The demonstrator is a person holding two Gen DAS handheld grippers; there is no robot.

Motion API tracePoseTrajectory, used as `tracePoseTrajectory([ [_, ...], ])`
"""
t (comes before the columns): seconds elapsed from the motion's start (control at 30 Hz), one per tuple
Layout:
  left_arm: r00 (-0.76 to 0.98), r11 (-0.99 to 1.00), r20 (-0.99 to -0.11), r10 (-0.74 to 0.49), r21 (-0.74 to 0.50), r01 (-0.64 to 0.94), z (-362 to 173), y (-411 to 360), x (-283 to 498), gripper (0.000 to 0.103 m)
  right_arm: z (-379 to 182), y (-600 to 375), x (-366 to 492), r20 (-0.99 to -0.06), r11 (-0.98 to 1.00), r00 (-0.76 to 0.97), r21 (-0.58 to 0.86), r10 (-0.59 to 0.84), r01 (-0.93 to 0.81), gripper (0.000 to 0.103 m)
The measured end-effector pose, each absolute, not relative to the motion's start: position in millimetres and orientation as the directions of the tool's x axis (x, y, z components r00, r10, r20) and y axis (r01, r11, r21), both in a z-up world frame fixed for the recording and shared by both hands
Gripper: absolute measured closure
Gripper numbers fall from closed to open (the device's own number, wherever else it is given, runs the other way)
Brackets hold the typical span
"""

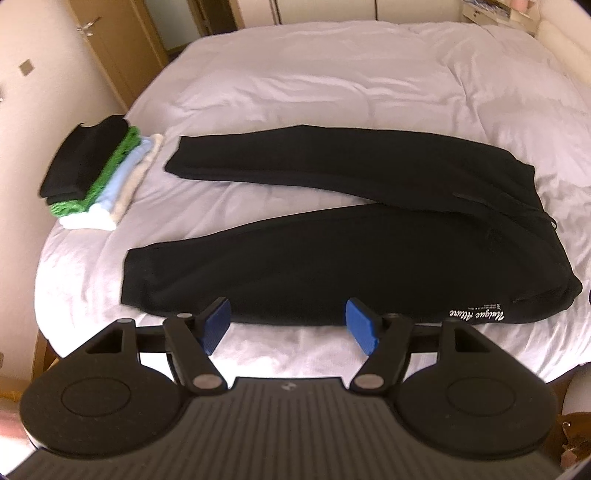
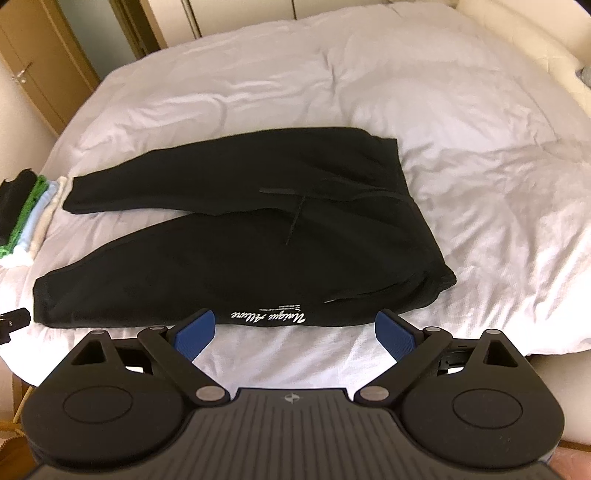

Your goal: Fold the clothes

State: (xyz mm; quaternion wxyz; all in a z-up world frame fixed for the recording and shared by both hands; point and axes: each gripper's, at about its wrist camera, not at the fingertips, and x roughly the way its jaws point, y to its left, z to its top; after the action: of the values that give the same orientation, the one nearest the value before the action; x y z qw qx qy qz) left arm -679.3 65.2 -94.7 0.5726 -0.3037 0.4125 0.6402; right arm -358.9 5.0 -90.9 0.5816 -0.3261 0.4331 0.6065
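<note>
A bed [image 1: 332,74] with a white, wrinkled duvet [image 2: 461,147] fills the centre of both views. Wooden doors [image 1: 122,48] stand at the upper left of the frame, one with a metal handle [image 1: 88,28]. A cream wall [image 1: 33,110] runs down the left edge and carries a small square plate [image 1: 26,67]. Shelving with indistinct items [image 1: 491,11] sits at the upper right; contents cannot be identified. A cream padded headboard [image 2: 524,40] curves along the upper right.

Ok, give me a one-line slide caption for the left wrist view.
Open left gripper hovers at the near edge of black sweatpants spread on a white bed, beside a stack of folded clothes.
</note>
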Motion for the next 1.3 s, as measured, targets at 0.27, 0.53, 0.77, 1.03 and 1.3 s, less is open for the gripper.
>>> tracePoseTrajectory([
  [0.27,-0.085,0.118,-0.895,0.437,0.150,-0.982,-136,161,-664,0.037,-128,71,-347,-0.939,0.141,-0.081,0.135,0.335,-0.981,0.007],
  [0.53,-0.003,0.296,-0.901,0.434,0.145,-0.944,-170,250,-640,0.037,-164,134,-330,-0.932,0.202,-0.135,0.211,0.336,-0.956,0.008],
  [0.77,0.101,0.454,-0.881,0.462,0.137,-0.881,-214,314,-617,0.040,-198,174,-312,-0.912,0.203,-0.165,0.254,0.375,-0.946,0.023],
  [1.03,0.232,0.618,-0.855,0.465,0.126,-0.776,-264,393,-594,0.051,-242,243,-289,-0.900,0.075,-0.138,0.185,0.414,-0.980,0.046],
  [1.3,0.288,0.768,-0.847,0.446,0.197,-0.610,-306,473,-574,0.053,-273,326,-268,-0.876,-0.105,-0.128,0.089,0.464,-0.990,0.066],
])
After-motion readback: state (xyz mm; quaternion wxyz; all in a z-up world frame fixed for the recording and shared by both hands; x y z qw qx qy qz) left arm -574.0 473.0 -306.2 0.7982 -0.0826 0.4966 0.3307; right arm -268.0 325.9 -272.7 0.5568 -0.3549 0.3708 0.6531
